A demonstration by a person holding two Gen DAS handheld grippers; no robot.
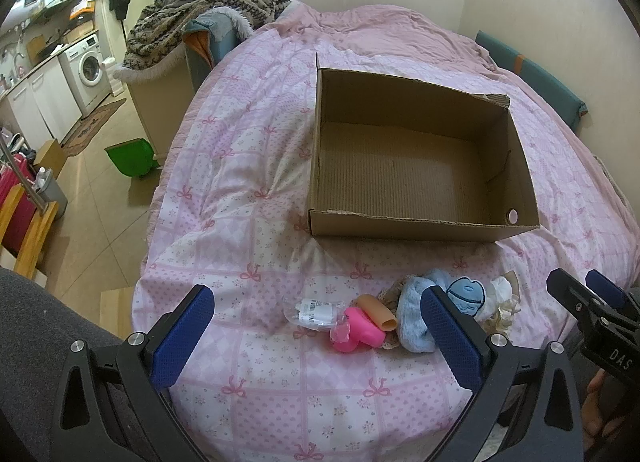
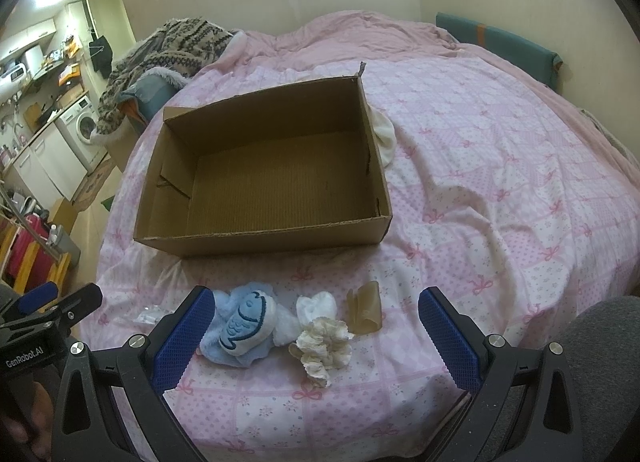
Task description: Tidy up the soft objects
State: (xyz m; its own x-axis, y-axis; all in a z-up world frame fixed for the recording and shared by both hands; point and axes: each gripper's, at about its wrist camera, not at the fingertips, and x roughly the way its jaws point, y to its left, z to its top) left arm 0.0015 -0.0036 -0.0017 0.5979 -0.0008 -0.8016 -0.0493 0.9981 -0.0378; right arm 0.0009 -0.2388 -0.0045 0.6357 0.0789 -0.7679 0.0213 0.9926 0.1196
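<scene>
An empty cardboard box (image 1: 516, 153) (image 2: 376, 229) sits on the pink bed. In front of it lies a pile of small items: a pink soft toy (image 1: 358, 332), a beige tube (image 1: 378, 312), a clear plastic packet (image 1: 312, 312), a blue fluffy cloth (image 1: 412, 322) (image 2: 244, 358) with a fish patch (image 1: 466, 296) (image 2: 244, 322), a white cloth (image 2: 316, 306), a cream frilly piece (image 2: 322, 346) and a tan piece (image 2: 366, 308). My left gripper (image 1: 318, 338) is open above the pink toy. My right gripper (image 2: 318, 338) is open above the cream piece; it also shows in the left wrist view (image 1: 586, 288).
A white cloth (image 2: 386, 133) lies tucked at the box's far right side. A patterned blanket (image 1: 208, 9) is heaped at the bed's far left. A green bin (image 1: 130, 157) stands on the floor to the left. A teal cushion (image 2: 496, 39) lies by the wall.
</scene>
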